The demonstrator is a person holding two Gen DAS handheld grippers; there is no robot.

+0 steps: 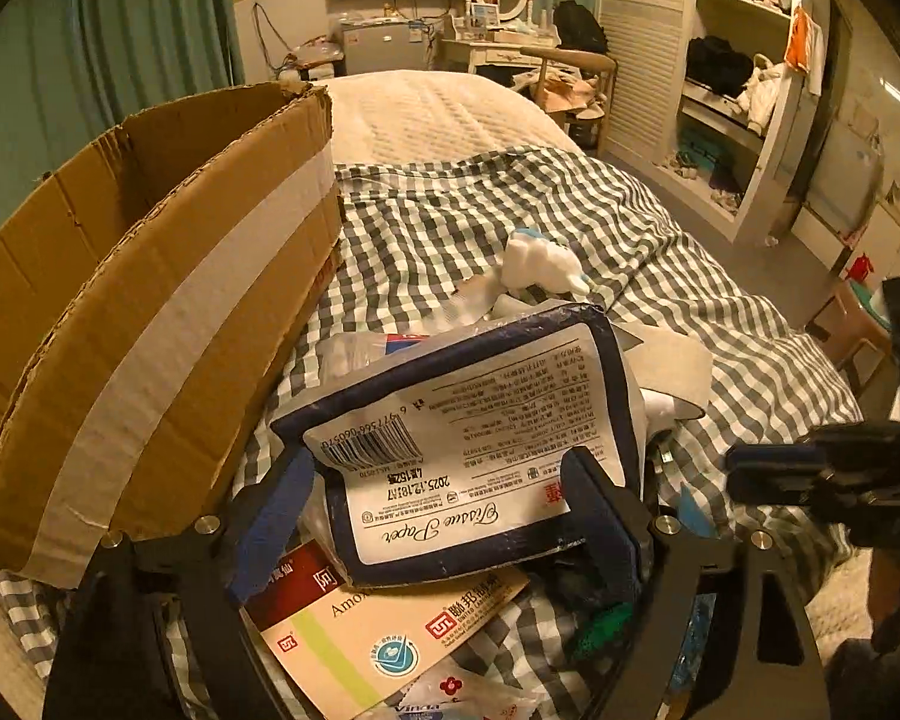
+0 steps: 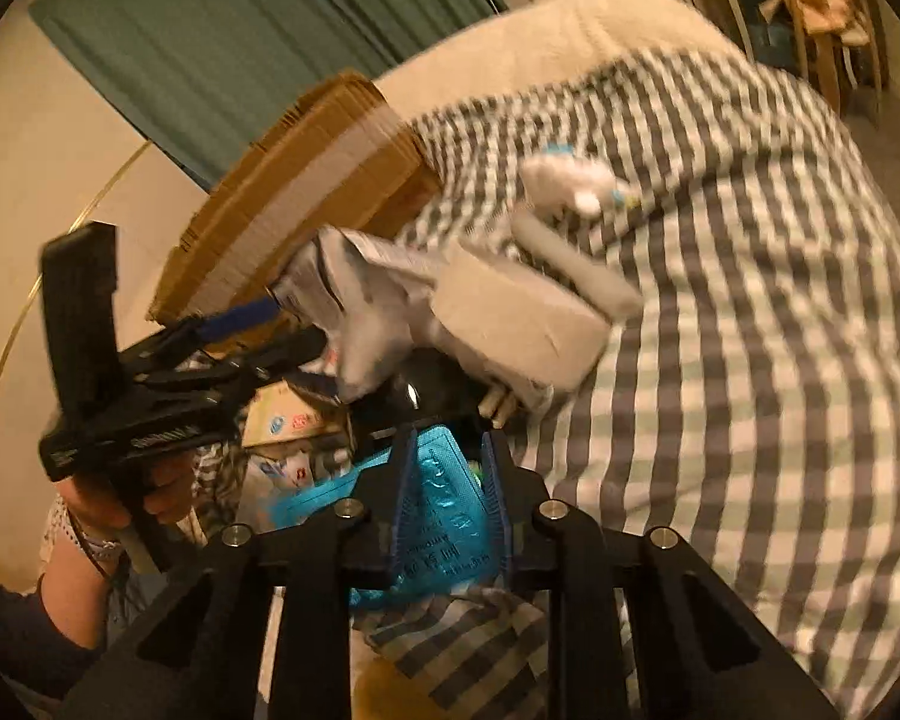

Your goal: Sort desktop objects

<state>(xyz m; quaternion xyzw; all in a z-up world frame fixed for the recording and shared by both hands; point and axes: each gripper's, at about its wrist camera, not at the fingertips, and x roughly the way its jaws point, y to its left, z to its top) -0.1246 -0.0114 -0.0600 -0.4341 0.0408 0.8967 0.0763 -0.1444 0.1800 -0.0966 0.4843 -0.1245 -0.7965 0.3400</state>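
Left tongs (image 1: 444, 510) clamp the tissue pack (image 1: 474, 444), lifted over clutter on the checked bedspread (image 1: 510, 210) beside the cardboard box (image 1: 150, 312). Right tongs (image 2: 447, 498) pinch a blue blister pack (image 2: 444, 510) low over the bed.

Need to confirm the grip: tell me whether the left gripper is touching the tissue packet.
Touching. In the left wrist view the left gripper has both blue fingers pressed against the tissue packet, one on each side.
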